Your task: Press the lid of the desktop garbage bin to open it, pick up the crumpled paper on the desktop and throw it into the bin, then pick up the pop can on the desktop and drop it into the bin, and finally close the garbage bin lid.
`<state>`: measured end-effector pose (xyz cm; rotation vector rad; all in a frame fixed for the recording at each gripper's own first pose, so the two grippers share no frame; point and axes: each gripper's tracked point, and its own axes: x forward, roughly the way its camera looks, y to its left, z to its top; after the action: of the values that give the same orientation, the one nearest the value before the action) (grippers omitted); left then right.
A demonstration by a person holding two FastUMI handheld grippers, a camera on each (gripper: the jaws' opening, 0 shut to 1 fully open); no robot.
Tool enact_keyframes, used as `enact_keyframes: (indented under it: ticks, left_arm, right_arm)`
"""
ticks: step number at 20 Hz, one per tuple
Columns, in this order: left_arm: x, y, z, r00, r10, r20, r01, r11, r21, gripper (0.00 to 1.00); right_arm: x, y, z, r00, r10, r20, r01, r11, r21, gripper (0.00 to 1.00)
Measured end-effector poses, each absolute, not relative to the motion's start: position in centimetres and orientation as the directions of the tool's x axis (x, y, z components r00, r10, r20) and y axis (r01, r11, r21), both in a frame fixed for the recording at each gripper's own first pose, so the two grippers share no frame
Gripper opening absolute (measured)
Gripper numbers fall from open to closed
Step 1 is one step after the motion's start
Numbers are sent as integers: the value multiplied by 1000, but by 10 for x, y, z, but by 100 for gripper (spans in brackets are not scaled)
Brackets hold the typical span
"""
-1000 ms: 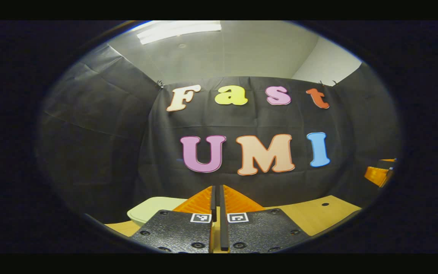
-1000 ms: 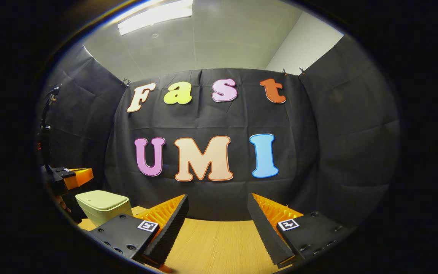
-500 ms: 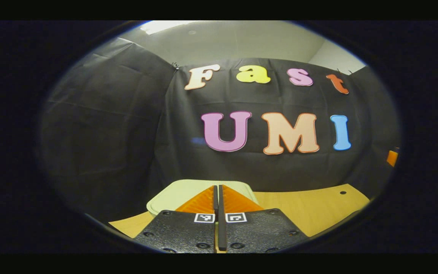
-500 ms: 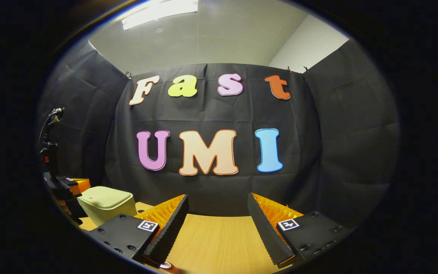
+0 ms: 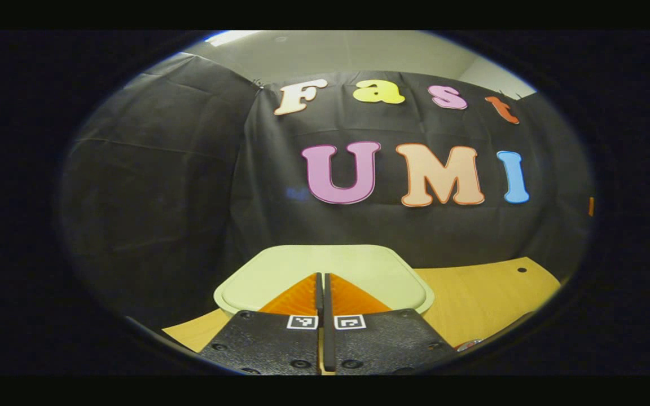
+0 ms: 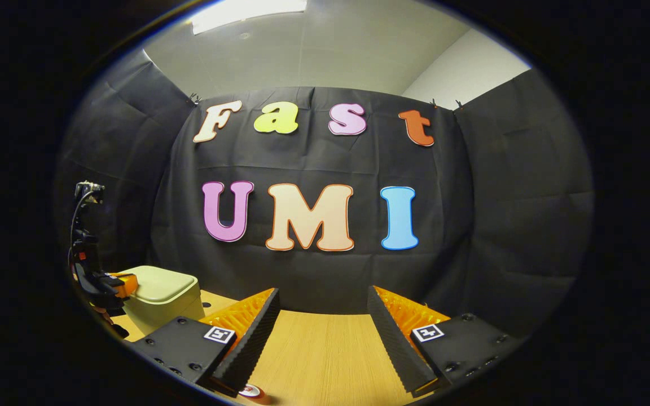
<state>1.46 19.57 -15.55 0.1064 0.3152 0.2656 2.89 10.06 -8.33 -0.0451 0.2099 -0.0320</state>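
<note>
The pale green garbage bin (image 5: 325, 268) stands with its lid down, directly under and ahead of my left gripper (image 5: 323, 277). That gripper is shut with nothing between its fingers, which reach over the lid's near part; I cannot tell whether they touch it. In the right gripper view the bin (image 6: 161, 293) stands at the far left, with the left gripper (image 6: 127, 278) at its left edge. My right gripper (image 6: 323, 293) is open and holds nothing above the wooden table. A red can top (image 6: 251, 390) peeks out below its left finger, and a red rim (image 5: 470, 344) shows at the lower right.
The wooden table (image 6: 325, 349) runs back to the black cloth wall. A small dark hole (image 5: 522, 270) marks the tabletop right of the bin. A person's hand (image 6: 96, 307) holds the left gripper, with a cable (image 6: 79, 208) rising above it.
My left gripper has moved forward and down, so the bin lid went from lower left to centred under its shut fingers. The right gripper stayed open and tilted slightly down.
</note>
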Motion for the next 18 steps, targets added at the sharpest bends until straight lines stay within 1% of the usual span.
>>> enact_keyframes:
  ticks: [1, 2, 4, 6, 7, 8, 9, 14, 18]
  left_arm:
    - [13, 194, -157, 922, 271, -276, -243, 961, 131, 0]
    - [12, 194, -162, 918, 268, -292, -242, 963, 122, 0]
    - [16, 192, -162, 917, 265, -298, -229, 962, 151, 0]
    - [14, 193, -155, 924, 272, -269, -234, 958, 163, 0]
    - [17, 188, -149, 936, 256, -243, -224, 963, 151, 0]
    - [18, 182, -151, 940, 226, -254, -199, 972, 129, 0]
    - [19, 179, -148, 941, 221, -255, -195, 973, 124, 0]
    - [25, 163, -100, 967, 222, -123, -200, 965, 170, 0]
    - [23, 142, -69, 978, 198, -66, -186, 970, 156, 0]
  right_arm:
    - [29, 103, -86, 977, -34, -212, 25, 999, -47, 98]
    - [29, 103, -86, 976, -33, -213, 23, 999, -48, 98]
    - [28, 104, -87, 977, -25, -212, 14, 999, -52, 99]
    - [29, 106, -90, 977, -11, -214, 0, 999, -50, 98]
    - [30, 104, -90, 977, -3, -215, -7, 999, -48, 98]
    - [31, 103, -89, 977, 4, -215, -15, 999, -48, 98]
    - [32, 99, -89, 976, 9, -216, -21, 998, -52, 98]
    - [36, 80, -91, 974, 27, -223, -39, 998, -46, 98]
    - [37, 66, -97, 971, 51, -233, -65, 996, -54, 98]
